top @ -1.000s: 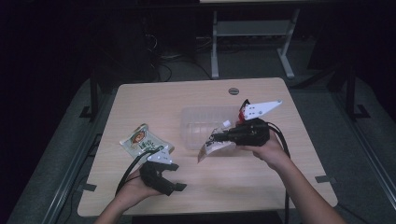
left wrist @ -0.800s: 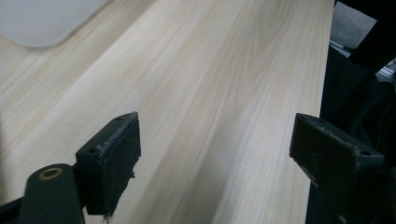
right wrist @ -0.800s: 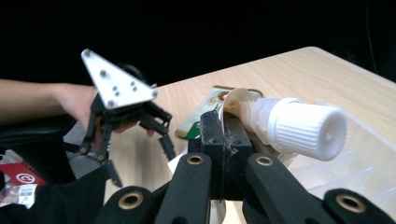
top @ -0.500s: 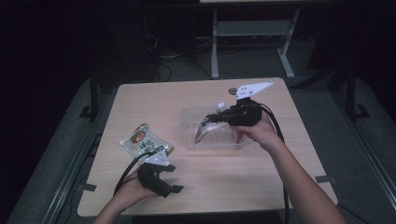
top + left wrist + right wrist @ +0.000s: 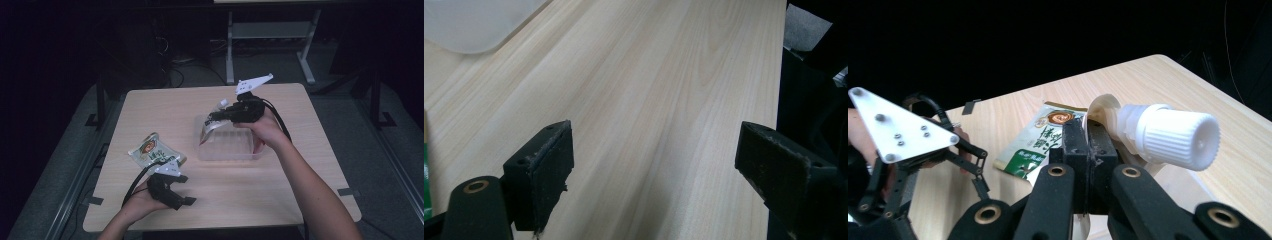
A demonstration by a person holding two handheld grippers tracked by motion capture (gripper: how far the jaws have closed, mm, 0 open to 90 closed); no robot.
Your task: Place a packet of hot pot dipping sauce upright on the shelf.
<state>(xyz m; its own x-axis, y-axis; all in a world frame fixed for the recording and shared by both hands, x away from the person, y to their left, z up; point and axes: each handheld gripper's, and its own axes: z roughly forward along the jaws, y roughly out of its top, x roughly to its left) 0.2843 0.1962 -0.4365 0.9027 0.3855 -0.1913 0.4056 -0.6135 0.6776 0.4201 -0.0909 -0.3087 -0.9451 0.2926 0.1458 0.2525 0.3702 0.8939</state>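
Right gripper (image 5: 216,116) clamps the spouted pouch (image 5: 210,131) above the clear tray (image 5: 230,149); its own view reveals the white cap (image 5: 1173,135). Left gripper (image 5: 182,192) gapes, empty, over the pale wooden table (image 5: 165,107), dark room around

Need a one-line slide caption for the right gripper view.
Right gripper clamped on a spouted pouch with white screw cap, above a wooden table.

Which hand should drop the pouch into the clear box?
The right one. The right gripper is shut on the spout pouch and hangs above the clear box. The left gripper is open and empty, low at the near table edge beside the green pouch.
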